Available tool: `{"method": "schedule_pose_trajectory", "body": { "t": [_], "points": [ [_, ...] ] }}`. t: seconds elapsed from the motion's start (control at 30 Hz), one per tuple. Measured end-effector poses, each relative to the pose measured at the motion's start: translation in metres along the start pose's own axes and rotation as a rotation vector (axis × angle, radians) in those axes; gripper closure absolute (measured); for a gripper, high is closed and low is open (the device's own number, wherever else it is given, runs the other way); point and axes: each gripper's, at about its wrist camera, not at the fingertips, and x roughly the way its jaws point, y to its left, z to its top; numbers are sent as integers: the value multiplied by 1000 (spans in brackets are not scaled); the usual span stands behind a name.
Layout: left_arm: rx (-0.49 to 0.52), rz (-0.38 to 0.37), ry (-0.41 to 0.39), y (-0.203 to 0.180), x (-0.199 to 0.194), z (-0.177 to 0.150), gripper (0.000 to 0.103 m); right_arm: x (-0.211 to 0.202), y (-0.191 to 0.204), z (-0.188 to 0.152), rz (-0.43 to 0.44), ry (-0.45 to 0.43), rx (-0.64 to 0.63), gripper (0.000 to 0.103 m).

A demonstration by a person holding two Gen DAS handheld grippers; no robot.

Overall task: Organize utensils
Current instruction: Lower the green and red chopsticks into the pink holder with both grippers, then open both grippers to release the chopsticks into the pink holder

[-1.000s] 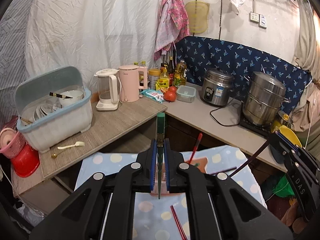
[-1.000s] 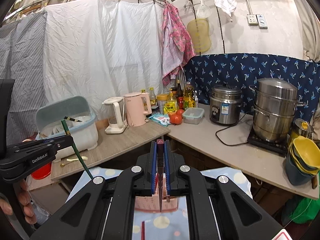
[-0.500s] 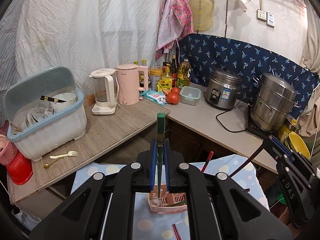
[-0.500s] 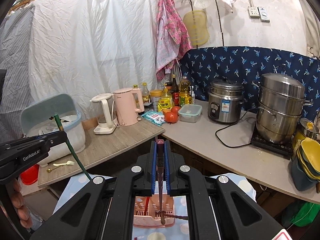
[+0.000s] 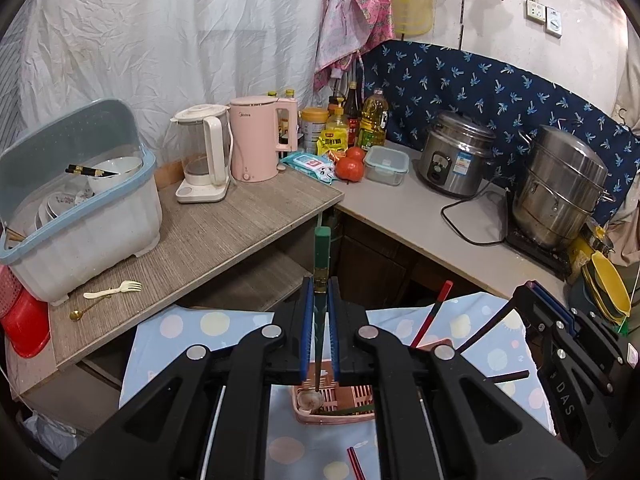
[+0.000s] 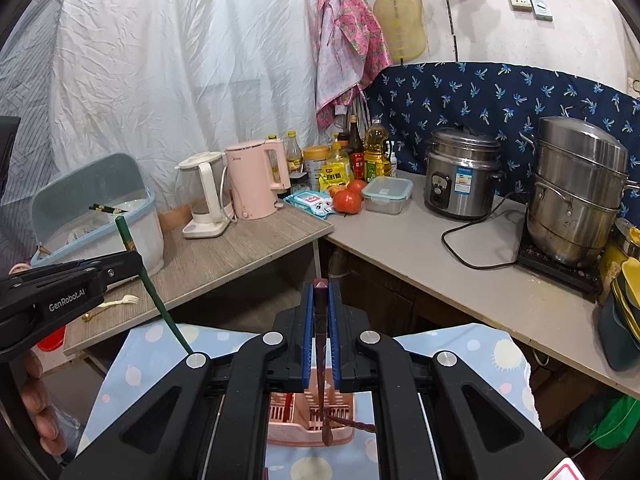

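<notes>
My left gripper is shut on a green chopstick that stands upright, its tip above a pink slotted basket on the dotted blue cloth. My right gripper is shut on a dark maroon chopstick, its lower tip over the same pink basket. A red chopstick leans out of the basket. In the right wrist view the left gripper shows at the left with its green chopstick. The right gripper shows in the left wrist view.
A wooden counter holds a blue dish bin, two kettles, a cream fork and a gold spoon. A grey counter holds a rice cooker and a steamer pot. Red chopsticks lie on the cloth.
Both grippers have risen and pulled back with their chopsticks still gripped; the pink basket has come fully into view under the chopstick tips.
</notes>
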Motion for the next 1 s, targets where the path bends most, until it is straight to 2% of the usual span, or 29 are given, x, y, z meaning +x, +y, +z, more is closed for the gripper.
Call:
{"method": "schedule_pose_trajectory", "body": {
  "t": [0.07, 0.1, 0.13, 0.17, 0.2, 0.23, 0.27, 0.6, 1.0],
  "points": [
    [-4, 10, -3, 2, 2, -3, 94, 2, 1, -3, -3, 4, -3, 96],
    [-6, 17, -3, 2, 3, -4, 85, 2, 0, -4, -10, 1, 0, 94],
    [-9, 29, -4, 2, 4, -4, 76, 1, 0, -5, -15, -5, 2, 87],
    [-17, 42, -10, 4, 3, -6, 57, 0, -1, -6, -18, -6, 4, 82],
    [-25, 52, -20, 5, 2, -7, 46, -1, -2, -6, -20, -11, 8, 70],
    [-31, 60, -34, 7, 0, -8, 45, -3, -3, -6, -23, -19, 11, 63],
    [-33, 64, -42, 8, -2, -9, 44, -6, -3, -7, -24, -29, 11, 62],
    [-45, 80, -20, 21, -18, -25, 44, -35, 3, -19, -16, -29, -9, 61],
    [-47, 119, 29, 28, -48, -87, 44, -78, 13, -85, -22, 43, -46, 61]
  ]
}}
